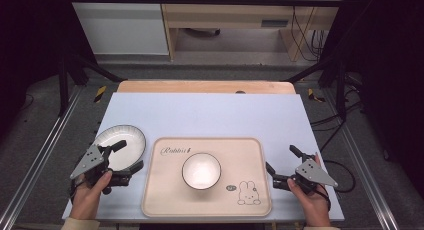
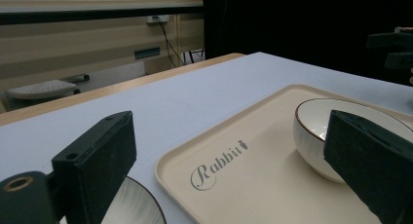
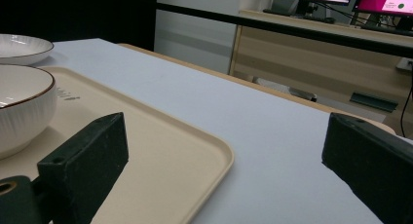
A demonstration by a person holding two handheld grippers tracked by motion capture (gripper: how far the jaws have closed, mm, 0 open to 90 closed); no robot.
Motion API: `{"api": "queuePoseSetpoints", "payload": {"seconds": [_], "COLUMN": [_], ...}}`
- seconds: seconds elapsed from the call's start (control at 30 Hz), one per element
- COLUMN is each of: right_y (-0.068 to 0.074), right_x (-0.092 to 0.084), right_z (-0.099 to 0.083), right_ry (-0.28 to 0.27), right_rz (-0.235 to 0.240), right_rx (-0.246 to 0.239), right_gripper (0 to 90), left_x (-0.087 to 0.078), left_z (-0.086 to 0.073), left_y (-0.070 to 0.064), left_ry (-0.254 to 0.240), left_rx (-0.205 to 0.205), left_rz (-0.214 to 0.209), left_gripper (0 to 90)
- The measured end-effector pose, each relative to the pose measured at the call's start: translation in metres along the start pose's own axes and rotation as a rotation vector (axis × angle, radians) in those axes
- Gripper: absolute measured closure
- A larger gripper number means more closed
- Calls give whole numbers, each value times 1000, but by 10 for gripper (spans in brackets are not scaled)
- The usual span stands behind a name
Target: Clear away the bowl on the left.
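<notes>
Left gripper (image 1: 127,155) jaws spread wide over the near right rim of the plate (image 1: 121,143), left of the tray (image 1: 165,200). Right gripper (image 1: 281,165) likewise spread, empty, just right of tray; bowl (image 1: 201,170) sits mid-tray.

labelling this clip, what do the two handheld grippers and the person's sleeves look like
Both the left gripper and the right gripper are black, each with two blocky jaws and a grey three-cornered plate on top dotted with small dark holes. A black cable trails from the right one. Pale cream sleeve cuffs peek in at the bottom edge.
</notes>
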State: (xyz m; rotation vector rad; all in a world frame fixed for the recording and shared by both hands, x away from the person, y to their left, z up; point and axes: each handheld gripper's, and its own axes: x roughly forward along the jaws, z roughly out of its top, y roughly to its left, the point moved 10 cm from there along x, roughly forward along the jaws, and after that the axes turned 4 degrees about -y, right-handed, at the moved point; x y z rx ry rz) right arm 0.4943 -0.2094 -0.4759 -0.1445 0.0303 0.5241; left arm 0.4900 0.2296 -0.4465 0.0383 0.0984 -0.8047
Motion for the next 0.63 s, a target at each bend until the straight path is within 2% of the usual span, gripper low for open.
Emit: {"api": "queuePoseSetpoints", "payload": {"seconds": [0.3, 0.63], "right_y": [-1, -2], "right_x": [0, -2], "right_z": [1, 3], "right_ry": [-6, -13], "right_rz": [1, -2], "right_rx": [-4, -1], "right_gripper": [33, 33], "left_x": [-4, -13], "left_z": [-10, -14], "left_y": [-1, 4], "left_ry": [1, -2], "left_rx": [21, 18], "left_rz": [1, 36], "left_gripper": [50, 50]}}
